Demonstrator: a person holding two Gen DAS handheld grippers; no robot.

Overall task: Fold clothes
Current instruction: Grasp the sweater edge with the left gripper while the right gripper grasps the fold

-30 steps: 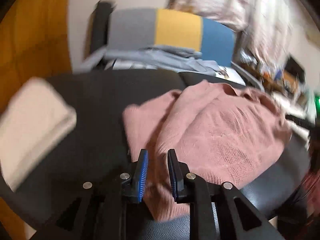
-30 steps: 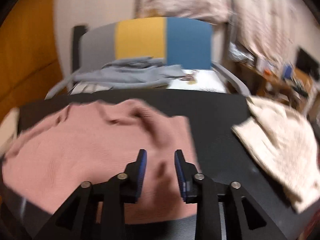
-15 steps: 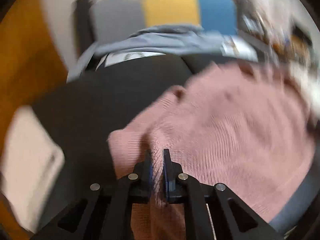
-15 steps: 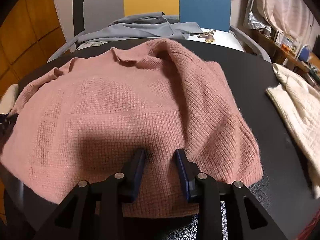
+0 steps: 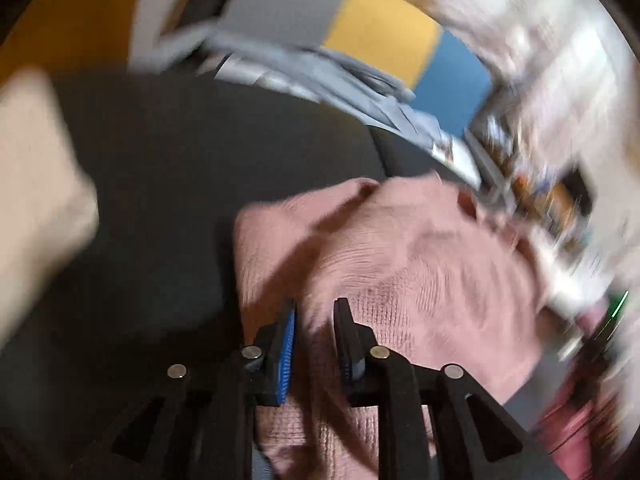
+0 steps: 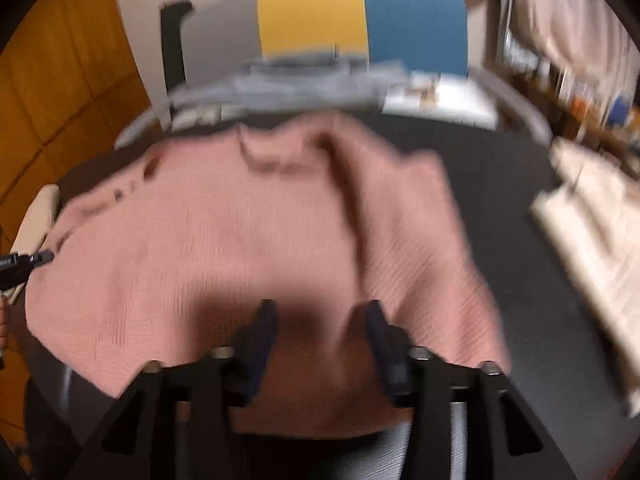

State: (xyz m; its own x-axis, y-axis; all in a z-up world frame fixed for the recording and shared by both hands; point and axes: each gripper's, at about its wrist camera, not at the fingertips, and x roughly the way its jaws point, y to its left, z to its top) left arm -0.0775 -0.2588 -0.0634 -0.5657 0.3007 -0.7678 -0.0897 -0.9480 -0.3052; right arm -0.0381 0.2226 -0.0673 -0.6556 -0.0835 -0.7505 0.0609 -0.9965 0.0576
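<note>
- A pink sweater (image 6: 248, 248) lies spread on a round black table (image 6: 520, 280), neckline toward 12 o'clock in the right wrist view; its near hem hangs at the table's 6 o'clock edge
- The right gripper (image 6: 320, 332) hovers over that hem with jaws wide apart, gripping nothing; its shadow falls on the knit between the fingers
- The left gripper (image 5: 314, 332) sits at the sweater's left edge, jaws parted with pink knit showing in the gap; blur leaves it unclear whether the blue pads (image 5: 286, 354) touch the cloth
- In the right wrist view, the left gripper's tip pokes in at 9 o'clock, just at the sweater's edge
- A cream garment (image 6: 592, 248) rests on the table at 3 o'clock of the sweater, well apart from it; a folded beige cloth (image 5: 36, 200) lies at 9 o'clock in the left wrist view
- Beyond the table at 12 o'clock stands a chair (image 6: 360, 28) with a grey, yellow and blue back; grey clothes (image 6: 304, 80) are heaped on its seat
- Both views are smeared by motion; the left one is tilted
</note>
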